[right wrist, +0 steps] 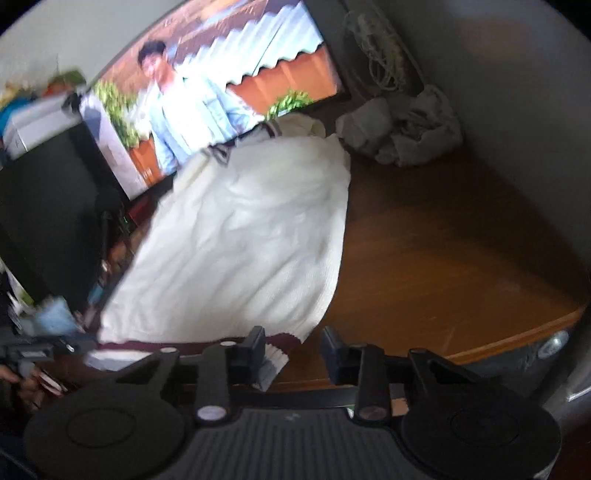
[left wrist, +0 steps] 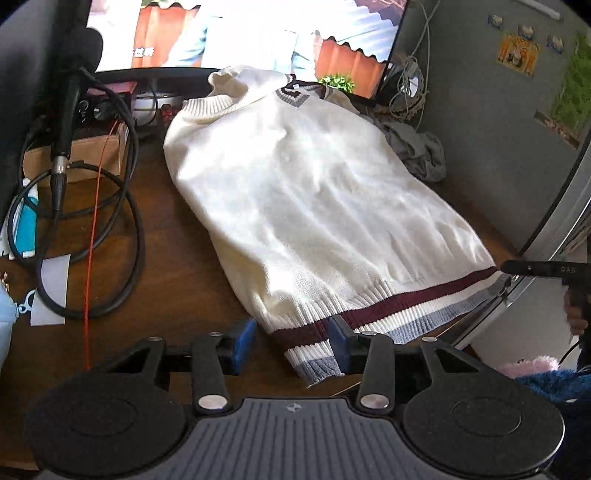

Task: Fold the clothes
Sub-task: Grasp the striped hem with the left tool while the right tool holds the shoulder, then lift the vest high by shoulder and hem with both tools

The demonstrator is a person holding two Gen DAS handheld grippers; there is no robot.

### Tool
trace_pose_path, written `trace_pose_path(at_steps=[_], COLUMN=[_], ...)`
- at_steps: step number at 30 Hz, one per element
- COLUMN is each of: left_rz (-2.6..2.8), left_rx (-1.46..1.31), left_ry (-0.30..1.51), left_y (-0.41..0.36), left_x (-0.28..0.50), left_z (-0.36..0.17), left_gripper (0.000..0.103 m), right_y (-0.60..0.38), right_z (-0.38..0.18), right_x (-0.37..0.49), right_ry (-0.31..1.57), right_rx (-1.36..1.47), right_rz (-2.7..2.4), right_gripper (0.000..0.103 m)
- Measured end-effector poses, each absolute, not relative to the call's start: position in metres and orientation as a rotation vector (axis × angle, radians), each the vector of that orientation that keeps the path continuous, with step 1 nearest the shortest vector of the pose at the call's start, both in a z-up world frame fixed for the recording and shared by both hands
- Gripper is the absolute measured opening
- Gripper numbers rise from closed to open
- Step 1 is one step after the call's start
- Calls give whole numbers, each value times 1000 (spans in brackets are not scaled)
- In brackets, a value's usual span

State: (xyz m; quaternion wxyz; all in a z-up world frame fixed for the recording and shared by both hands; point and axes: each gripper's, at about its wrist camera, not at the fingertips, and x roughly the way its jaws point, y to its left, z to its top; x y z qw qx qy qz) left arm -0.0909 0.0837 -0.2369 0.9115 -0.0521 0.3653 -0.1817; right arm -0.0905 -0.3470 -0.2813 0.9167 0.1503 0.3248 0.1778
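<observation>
A cream sweater (left wrist: 295,192) lies spread along the wooden desk (left wrist: 177,236), its neck end by the screen (left wrist: 236,33) and its striped hem (left wrist: 369,314) at the near edge; no sleeves show, so they may be tucked under, though I cannot tell; the left gripper (left wrist: 291,341) stands released with its blue fingers (left wrist: 242,341) astride the left hem corner, which lies between them unpinched; the right gripper (right wrist: 291,350), in a blurred view, also stands released at the right hem corner (right wrist: 275,360), one finger against the cloth. Judging by this, the hem corners are being taken or let go; the scene fits a sweater laid flat for folding as well as one set down mid-fold; a lengthwise fold would need both corners gripped evenly and carried toward the collar (left wrist: 291,92). A grey rag (left wrist: 417,147) and cables (left wrist: 92,206) sit alongside.
</observation>
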Motion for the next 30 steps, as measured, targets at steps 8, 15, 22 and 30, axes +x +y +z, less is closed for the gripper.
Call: trace_pose_path(at_steps=[8, 15, 22, 30], left_rz=[-353, -334, -368, -411], left_rx=[38, 54, -94, -361], left_ry=[749, 764, 797, 792], left_y=[64, 74, 85, 113], left_x=[-88, -97, -81, -81], left_z=[-240, -238, -238, -239], left_gripper=[39, 35, 35, 6], right_y=[-290, -304, -310, -306], right_z=[-280, -278, -281, -280], right_x=[-95, -97, -87, -85], right_ry=[650, 666, 690, 665], right_rx=[-135, -80, 58, 40], right_rz=[348, 322, 349, 341], right_gripper=[17, 16, 26, 7])
